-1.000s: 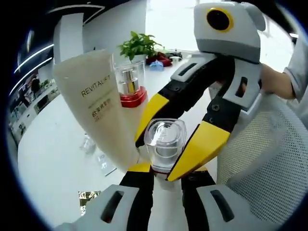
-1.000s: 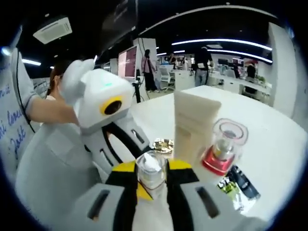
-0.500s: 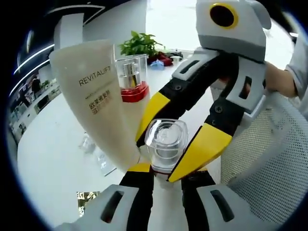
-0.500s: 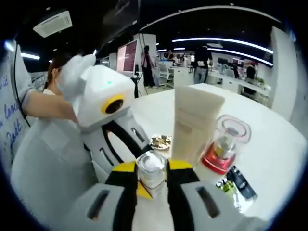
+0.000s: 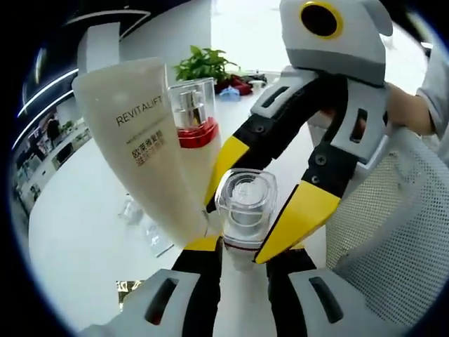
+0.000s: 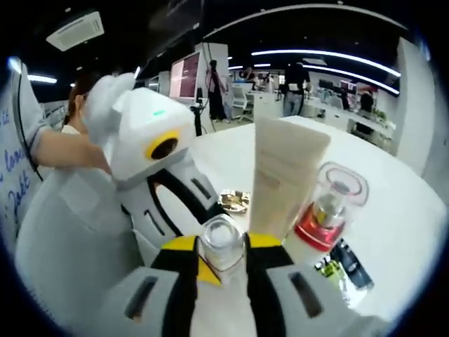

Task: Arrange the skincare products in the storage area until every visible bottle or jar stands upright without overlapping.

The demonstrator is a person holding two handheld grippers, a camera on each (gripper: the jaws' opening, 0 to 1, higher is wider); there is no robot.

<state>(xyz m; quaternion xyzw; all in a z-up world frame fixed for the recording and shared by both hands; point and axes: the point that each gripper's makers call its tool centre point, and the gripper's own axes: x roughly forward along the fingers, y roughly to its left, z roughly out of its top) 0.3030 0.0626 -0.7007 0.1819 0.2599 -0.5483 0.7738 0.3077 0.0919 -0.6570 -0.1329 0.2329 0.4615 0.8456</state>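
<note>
A small clear bottle with a square clear cap (image 5: 245,198) is gripped from two sides. My left gripper (image 5: 237,254) is shut on its lower part, near a red ring. The right gripper reaches in from the upper right, its yellow fingertips (image 5: 302,210) flanking the cap. In the right gripper view the same bottle (image 6: 223,239) sits between my right gripper (image 6: 223,247)'s shut jaws. A cream REVITALIFT tube (image 5: 144,140) (image 6: 284,172) stands upright just behind. Beside it stands a clear bottle with a red base and gold pump (image 5: 191,116) (image 6: 326,210).
The white table (image 5: 77,210) carries flat sachets (image 5: 151,232), a gold item (image 6: 233,200) and a dark packet (image 6: 347,263). A potted plant (image 5: 203,64) stands at the far side. A white mesh chair back (image 5: 400,225) and a person's hand (image 5: 410,116) lie to the right.
Both grippers keep their hold on the clear bottle. It has shifted slightly, and the tube and red-based bottle sit a little closer in both views.
</note>
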